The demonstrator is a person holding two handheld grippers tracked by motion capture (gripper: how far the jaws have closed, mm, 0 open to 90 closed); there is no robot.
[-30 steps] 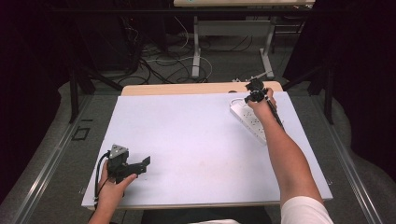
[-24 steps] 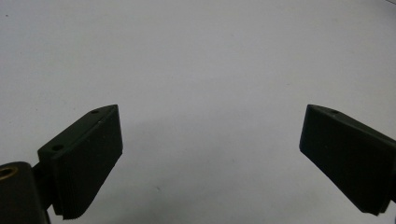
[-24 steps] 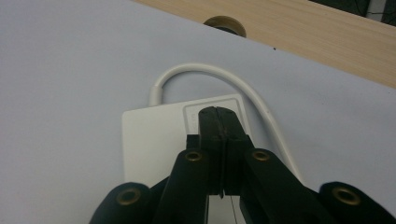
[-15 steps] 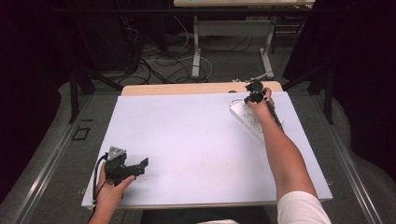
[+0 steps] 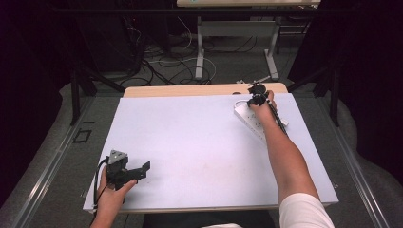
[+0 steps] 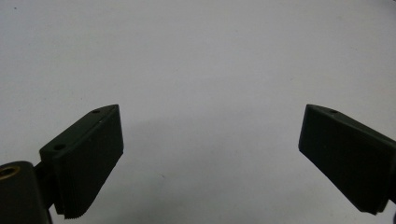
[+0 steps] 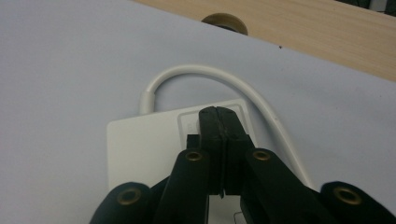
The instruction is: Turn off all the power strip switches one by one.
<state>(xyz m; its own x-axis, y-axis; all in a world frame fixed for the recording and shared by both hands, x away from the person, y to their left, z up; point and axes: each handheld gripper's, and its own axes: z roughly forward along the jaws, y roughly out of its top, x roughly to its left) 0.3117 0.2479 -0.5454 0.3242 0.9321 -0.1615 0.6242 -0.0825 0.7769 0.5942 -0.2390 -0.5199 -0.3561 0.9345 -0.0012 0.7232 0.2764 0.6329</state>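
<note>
At near-left of the white table sheet [image 5: 190, 142], left gripper [image 5: 142, 168] sits low over bare surface, held by the person's left hand [image 5: 111, 197], well apart from everything else. High view gives its location; jaw gap is hard to read from there. Left gripper view settles it: both ribbed black jaws spread wide, nothing but plain white sheet between them.

Far-right, right gripper [image 5: 256, 95] is on the far end of the white plastic power strip [image 5: 249, 118], which lies angled on the sheet near the right-hand far corner, just short of the bare wooden table edge [image 5: 190, 90]. High view shows the forearm [image 5: 285, 156] lying along and over most of the strip, so contact detail is lost there.

Right gripper view [image 7: 223, 133] fills that in: jaws pressed together, nothing pinched, tips resting on or just above a raised rectangular panel at the strip's end, probably the switch, can't confirm. Same view shows the white cord [image 7: 219, 77] looping out of that end and curving back along the strip's side, plus a round brown grommet [image 7: 224, 22] in the wood beyond.
</note>
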